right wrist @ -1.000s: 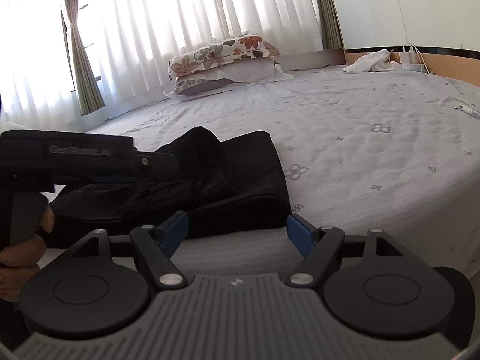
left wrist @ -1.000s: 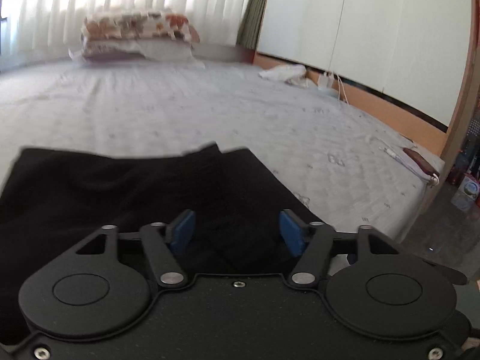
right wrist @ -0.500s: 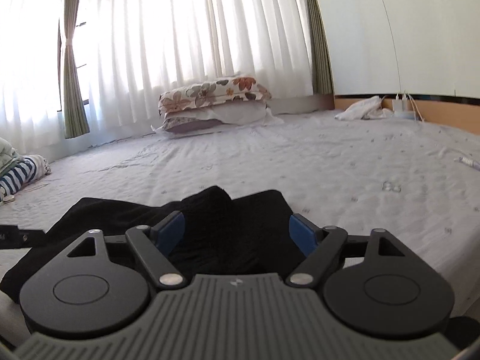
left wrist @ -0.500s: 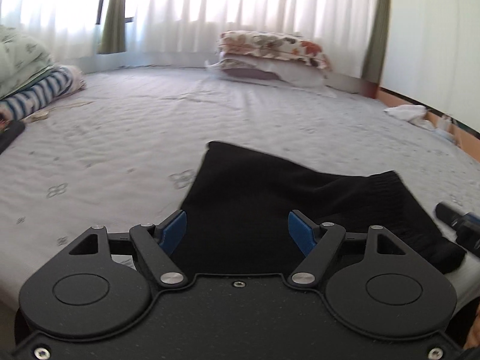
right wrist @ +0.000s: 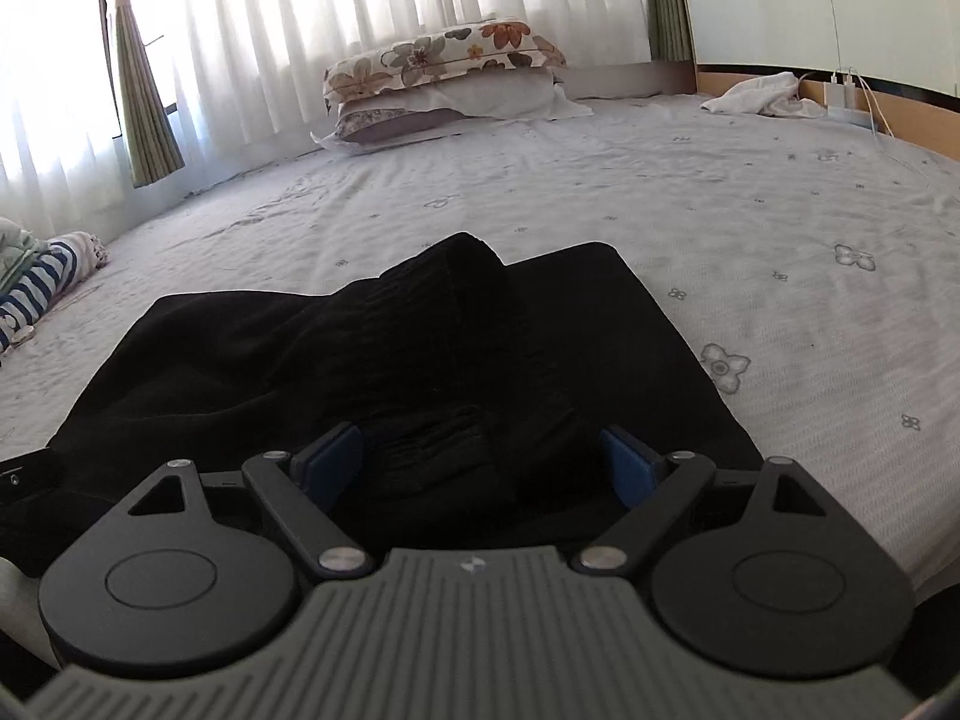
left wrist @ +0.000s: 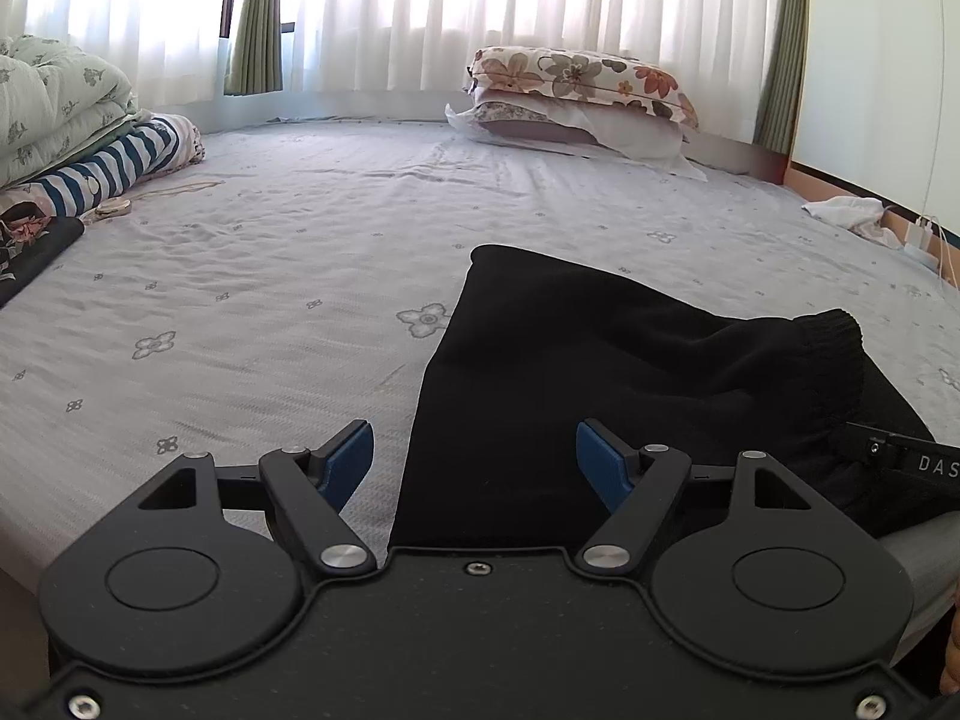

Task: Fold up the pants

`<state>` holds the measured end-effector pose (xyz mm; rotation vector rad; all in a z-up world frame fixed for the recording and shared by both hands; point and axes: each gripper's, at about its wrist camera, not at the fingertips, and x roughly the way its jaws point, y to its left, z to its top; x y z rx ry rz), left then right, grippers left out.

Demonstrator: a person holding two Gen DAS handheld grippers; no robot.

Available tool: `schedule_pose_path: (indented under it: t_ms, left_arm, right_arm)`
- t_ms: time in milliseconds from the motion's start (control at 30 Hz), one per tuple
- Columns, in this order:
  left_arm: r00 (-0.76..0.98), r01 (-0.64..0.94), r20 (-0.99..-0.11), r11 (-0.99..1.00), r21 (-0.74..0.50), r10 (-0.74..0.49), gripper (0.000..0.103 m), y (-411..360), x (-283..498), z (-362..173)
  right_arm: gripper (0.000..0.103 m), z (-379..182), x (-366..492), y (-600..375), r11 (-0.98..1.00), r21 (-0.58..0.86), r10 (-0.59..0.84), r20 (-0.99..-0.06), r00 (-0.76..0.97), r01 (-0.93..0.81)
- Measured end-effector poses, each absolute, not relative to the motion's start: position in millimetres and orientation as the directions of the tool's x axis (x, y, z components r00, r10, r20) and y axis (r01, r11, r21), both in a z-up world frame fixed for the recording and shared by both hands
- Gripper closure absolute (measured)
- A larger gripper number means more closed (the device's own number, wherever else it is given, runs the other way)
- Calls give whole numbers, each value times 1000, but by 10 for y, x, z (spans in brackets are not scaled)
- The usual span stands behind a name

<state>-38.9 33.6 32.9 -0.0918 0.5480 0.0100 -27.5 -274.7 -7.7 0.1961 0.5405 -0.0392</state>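
Pants (left wrist: 606,372) — black, folded — lie on bed (left wrist: 270,276).

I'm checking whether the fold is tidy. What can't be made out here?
- Black pants, left wrist view: near edge hidden under the left tongs.
- Pants, right wrist view: folds lost in dark fabric; near hem hidden behind the right tongs, whose jaws are closing.
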Motion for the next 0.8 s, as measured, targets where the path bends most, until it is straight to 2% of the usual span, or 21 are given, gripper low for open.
schedule_pose_path:
  t_ms: [200, 267, 333, 367, 433, 500, 633, 733, 800]
  left_arm:
    - [849, -43, -529, 994, -98, -15, 30, 356, -395, 287]
    - [850, -42, -526, 996, -82, -8, 30, 333, -395, 289]
    - [851, -41, -524, 997, -70, -2, 30, 319, -401, 286]
    - [851, -39, -525, 997, -69, -3, 30, 314, -400, 282]
    - [849, -38, -528, 997, -73, -6, 30, 302, -394, 281]
    - [849, -36, -529, 997, -73, -8, 30, 315, -381, 274]
    - [848, -43, -531, 997, -71, -1, 30, 316, -370, 266]
    - [846, -52, -534, 996, -78, 3, 30, 340, -363, 262]
    - [844, -51, -537, 994, -92, -7, 30, 356, -365, 269]
  right_arm:
    - [36, -99, -307, -2750, 979, 184, 9, -488, 873, 93]
    - [42, -61, -390, -2728, 979, 179, -7, -443, 896, 96]
    - [39, -37, -432, -2702, 984, 154, -20, -415, 910, 92]
    - [30, -51, -422, -2694, 983, 143, -42, -422, 906, 113]
    - [26, -123, -337, -2765, 969, 167, -89, -460, 884, 184]
    - [22, -144, -299, -2819, 955, 225, -71, -459, 886, 193]
    - [20, -164, -186, -2649, 980, 181, 12, -475, 880, 85]
    - [32, -193, -182, -2656, 976, 196, 6, -457, 889, 94]
    - [47, -166, -205, -2690, 969, 222, 0, -440, 898, 108]
